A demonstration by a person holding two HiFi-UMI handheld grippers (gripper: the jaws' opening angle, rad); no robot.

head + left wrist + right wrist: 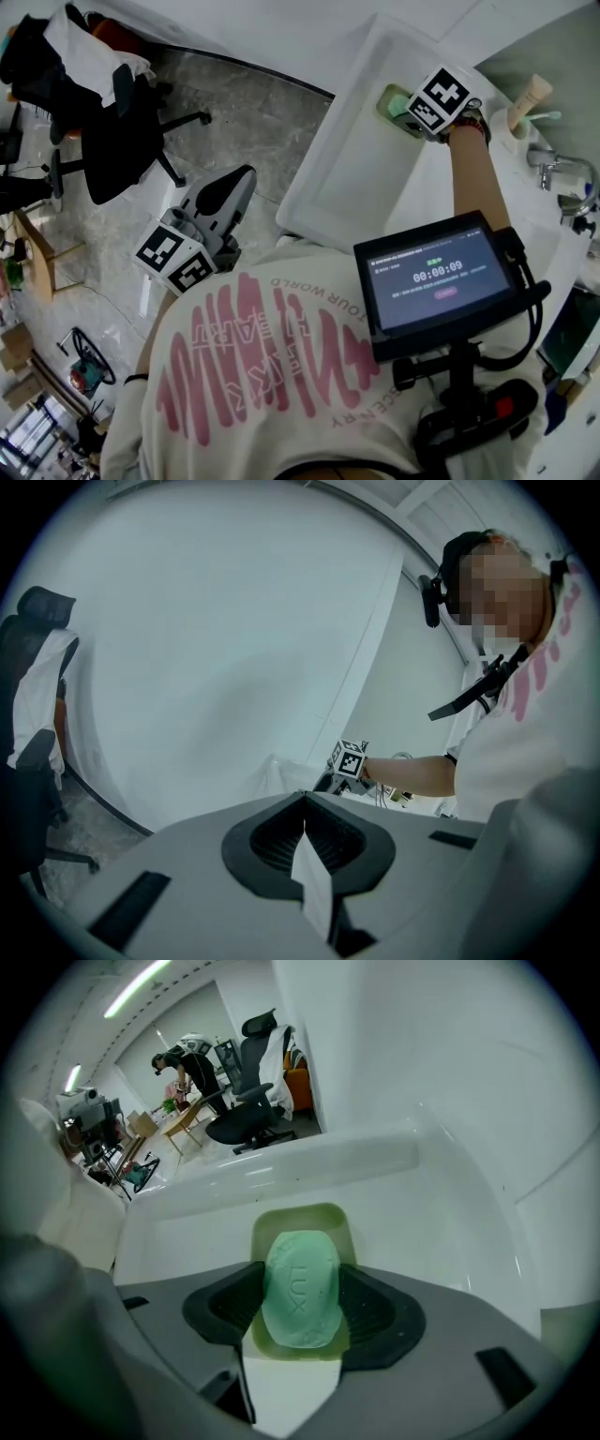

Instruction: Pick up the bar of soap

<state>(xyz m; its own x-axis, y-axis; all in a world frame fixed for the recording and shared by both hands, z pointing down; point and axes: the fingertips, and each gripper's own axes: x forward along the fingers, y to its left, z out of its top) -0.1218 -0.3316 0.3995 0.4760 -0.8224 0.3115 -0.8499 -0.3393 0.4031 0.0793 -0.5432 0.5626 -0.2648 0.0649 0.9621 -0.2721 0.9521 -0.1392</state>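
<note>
I see the bar of soap [300, 1274] at frame centre, lying in its green dish [300, 1215], with my right gripper [302, 1314] pinching both its sides. The white basin [441, 1213] walls rise close around it. Grey floor [244, 108] spreads toward the upper left. My left gripper [305, 825] is closed on nothing.

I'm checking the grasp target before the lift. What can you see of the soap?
The soap is a pale green, rounded oval bar, smooth and matte, with LUX pressed into its top. It lies flat in a light green dish on the ledge of a white basin, not yet lifted, its long axis running away from the camera. The right gripper straddles it, and a black pad appears to press on each long side.
</note>
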